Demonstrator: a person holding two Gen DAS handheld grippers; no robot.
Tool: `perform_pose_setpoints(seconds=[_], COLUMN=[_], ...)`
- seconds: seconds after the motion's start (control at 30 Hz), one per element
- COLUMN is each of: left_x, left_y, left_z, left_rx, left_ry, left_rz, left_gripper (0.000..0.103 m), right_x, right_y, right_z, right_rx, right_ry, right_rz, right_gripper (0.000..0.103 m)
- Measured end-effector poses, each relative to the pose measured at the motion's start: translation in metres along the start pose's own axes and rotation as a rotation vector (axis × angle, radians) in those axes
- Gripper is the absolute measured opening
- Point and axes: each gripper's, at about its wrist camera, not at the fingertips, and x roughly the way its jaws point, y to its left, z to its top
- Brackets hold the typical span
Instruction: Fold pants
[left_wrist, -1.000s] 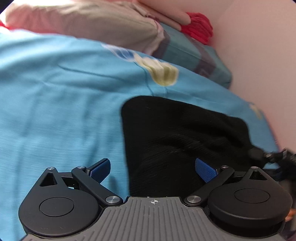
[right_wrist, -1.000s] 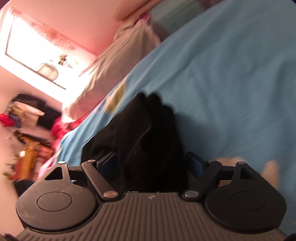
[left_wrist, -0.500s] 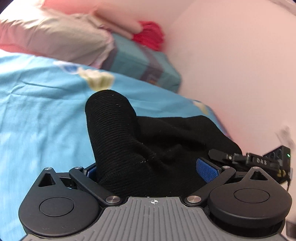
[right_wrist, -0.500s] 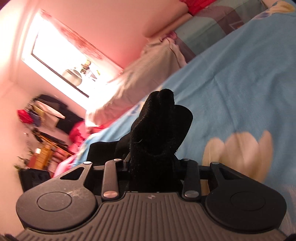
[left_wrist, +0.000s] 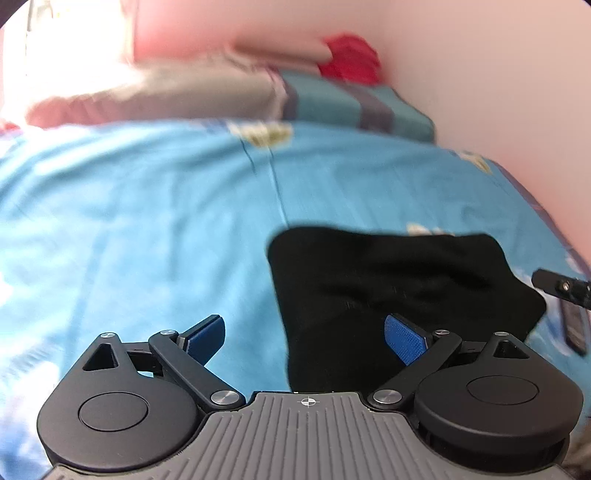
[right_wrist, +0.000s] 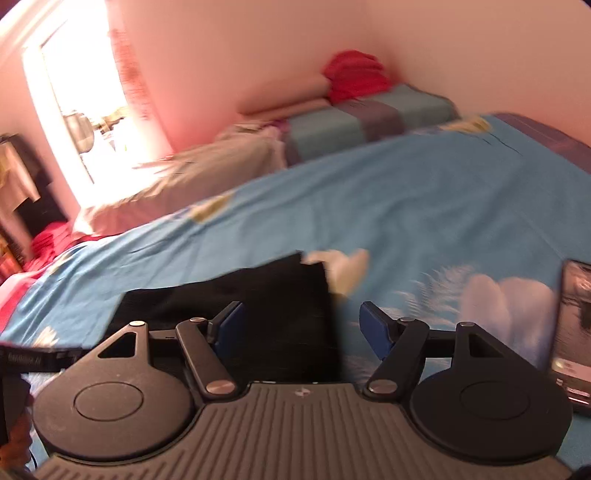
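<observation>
The black pants lie folded in a flat dark block on the blue bedsheet. In the left wrist view my left gripper is open over the pants' left edge, its blue pads apart and holding nothing. In the right wrist view the pants lie under my right gripper, which is open over their right edge and holds nothing. The tip of the right gripper shows at the far right of the left wrist view.
Pillows and a folded teal blanket with red cloth on it lie at the head of the bed by the pink wall. A dark phone-like slab lies on the sheet at the right. A bright window is at the left.
Both grippers held bunched black fabric lifted half a second ago. Now both have opened, and the pants lie flat on the sheet. Both cameras have pulled back.
</observation>
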Motion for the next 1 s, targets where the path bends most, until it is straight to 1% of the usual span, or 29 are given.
perform_pose_setpoints(seconds=[0.03,0.07,0.1,0.13,0.17,0.2,0.23,0.3,0.37,0.43,0.47,0.53,0.67,0.73,0.83,1.0], left_x=[-0.002,0.0,0.008,0.014,0.017,0.016,0.012,0.01,0.004,0.001,-0.003,-0.007,-0.022,-0.027,-0.036,-0.046], left_y=[-0.006,-0.011,-0.015,-0.019,-0.02,-0.018,-0.015,-0.014,-0.018,-0.025,-0.028,-0.032,-0.029,-0.028,-0.026,-0.023], left_z=[-0.001,-0.003,-0.002,-0.007,-0.007,-0.009,-0.01,-0.005,-0.003,-0.004,-0.006,-0.009,-0.015,-0.02,-0.026,-0.037], left_rx=[0.019,0.041,0.064,0.09,0.104,0.098,0.082,0.06,0.071,0.101,0.111,0.119,0.109,0.11,0.09,0.054], left_ry=[-0.007,0.004,0.022,0.04,0.051,0.05,0.041,0.047,0.04,0.026,0.02,0.018,0.019,0.021,0.032,0.061], left_rz=[0.038,0.078,0.123,0.169,0.198,0.195,0.191,0.195,0.216,0.255,0.27,0.282,0.307,0.324,0.326,0.316], left_gripper=[0.103,0.103,0.103,0.103,0.103,0.103,0.103,0.103,0.103,0.103,0.103,0.103,0.103,0.103,0.103,0.103], right_x=[0.004,0.013,0.023,0.031,0.029,0.027,0.024,0.017,0.011,0.011,0.013,0.019,0.013,0.008,0.0,-0.007], right_y=[0.001,0.0,-0.005,-0.011,-0.02,-0.03,-0.036,-0.037,-0.031,-0.024,-0.023,-0.023,-0.034,-0.037,-0.034,-0.025], right_z=[-0.003,-0.006,-0.008,-0.011,-0.014,-0.016,-0.016,-0.015,-0.012,-0.012,-0.014,-0.017,-0.024,-0.026,-0.027,-0.032], right_rx=[-0.001,0.0,0.004,0.023,0.063,0.111,0.136,0.111,0.089,0.07,0.069,0.074,0.137,0.154,0.139,0.074], right_ry=[0.012,0.027,0.054,0.089,0.106,0.105,0.103,0.083,0.065,0.056,0.067,0.098,0.097,0.09,0.085,0.093], right_rz=[0.013,0.012,-0.012,-0.062,-0.065,-0.037,-0.028,-0.059,-0.08,-0.057,-0.047,-0.063,-0.057,-0.073,-0.094,-0.128], right_gripper=[0.074,0.075,0.074,0.072,0.075,0.078,0.077,0.078,0.078,0.078,0.078,0.078,0.079,0.081,0.081,0.082])
